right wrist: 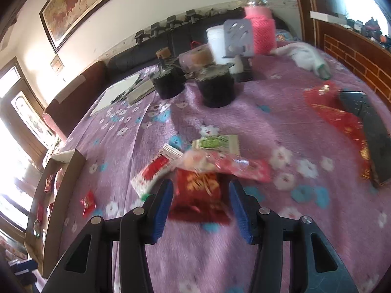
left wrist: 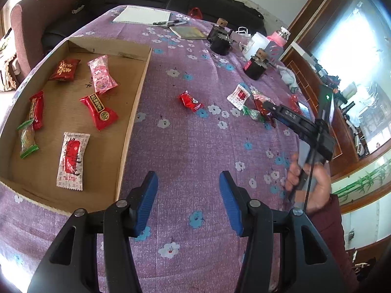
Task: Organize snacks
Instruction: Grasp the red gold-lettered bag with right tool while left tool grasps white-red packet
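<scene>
A cardboard tray (left wrist: 136,92) at the left holds several wrapped snacks, among them a white-and-red packet (left wrist: 72,161) and a pink one (left wrist: 101,74). My left gripper (left wrist: 188,178) is open and empty over the purple cloth beside the tray. A small red snack (left wrist: 190,101) lies alone mid-table. My right gripper (right wrist: 200,186) is open, its jaws on either side of a dark red packet (right wrist: 199,195) at the near edge of a snack pile (right wrist: 220,156). The right gripper also shows in the left wrist view (left wrist: 266,106), above the pile.
Two black jars (right wrist: 217,88) with lids, a white cup (right wrist: 217,44), a pink-sleeved bottle (right wrist: 260,26), a notebook with pens (left wrist: 144,15) and a white cloth (right wrist: 305,56) stand at the back. A red bag (right wrist: 339,119) and a dark phone (right wrist: 371,127) lie at the right.
</scene>
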Tool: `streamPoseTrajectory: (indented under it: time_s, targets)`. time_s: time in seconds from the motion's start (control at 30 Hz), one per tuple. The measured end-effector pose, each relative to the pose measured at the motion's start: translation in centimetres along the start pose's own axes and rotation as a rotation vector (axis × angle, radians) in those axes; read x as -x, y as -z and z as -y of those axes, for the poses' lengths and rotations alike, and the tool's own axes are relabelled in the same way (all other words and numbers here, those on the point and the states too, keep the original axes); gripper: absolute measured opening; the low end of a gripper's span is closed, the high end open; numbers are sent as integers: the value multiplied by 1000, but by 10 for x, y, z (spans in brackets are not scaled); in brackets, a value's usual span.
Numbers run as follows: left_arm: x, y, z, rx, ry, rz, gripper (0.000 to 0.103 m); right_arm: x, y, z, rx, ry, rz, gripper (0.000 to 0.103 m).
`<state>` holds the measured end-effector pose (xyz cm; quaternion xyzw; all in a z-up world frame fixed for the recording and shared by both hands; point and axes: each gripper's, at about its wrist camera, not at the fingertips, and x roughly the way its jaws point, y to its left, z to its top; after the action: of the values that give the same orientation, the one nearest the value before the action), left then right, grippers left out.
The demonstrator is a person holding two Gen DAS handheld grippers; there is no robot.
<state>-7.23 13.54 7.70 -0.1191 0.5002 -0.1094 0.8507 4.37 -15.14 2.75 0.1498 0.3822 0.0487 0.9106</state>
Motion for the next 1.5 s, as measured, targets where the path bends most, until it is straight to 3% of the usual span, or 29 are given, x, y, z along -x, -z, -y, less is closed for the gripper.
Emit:
streamPoseTrajectory:
  time_s: [0.1,0.13,0.17,0.37,0.57,0.73,0.9,1.0,1.03,1.1,1.17,1.37,1.5]
  targets:
    - [-5,-7,7,-15,-12,3,51,-13,5,1,2,-20,-26,48]
    - [-7,-9,10,-17,-12,6,51,-10,5,-1,18,-17,-19,42]
    - [-11,-13,13,-18,-13,7,51,-8,6,-1,25,-20,-38,29]
    - [-40,-47,39,-32,-21,2,51,18,32,5,18,-73,-132,29]
    - [-97,-95,85,-161,-7,-4,50,31,43,24,-24,-137,-122,29]
    - [-153,-125,109,-236,0,-41,50,31,41,26,-15,-127,-121,30]
    - [-184,-129,134,-385,-71,-58,50,31,39,27,-15,-131,-125,30]
    - [-197,-126,139,-425,-100,-80,50,31,39,25,-8,-125,-125,31]
    - [-199,-124,140,-434,-106,-75,49,30,39,24,-5,-123,-125,32]
    - [-197,-121,143,-449,-101,-58,35,30,39,22,4,-116,-122,32]
    - [-194,-116,148,-473,-140,-46,27,29,40,20,14,-107,-120,32]
    - [-167,-113,139,-413,-92,-19,27,29,41,16,43,-89,-104,29]
    - [-127,-111,125,-364,-45,29,27,29,40,21,11,-136,-90,28]
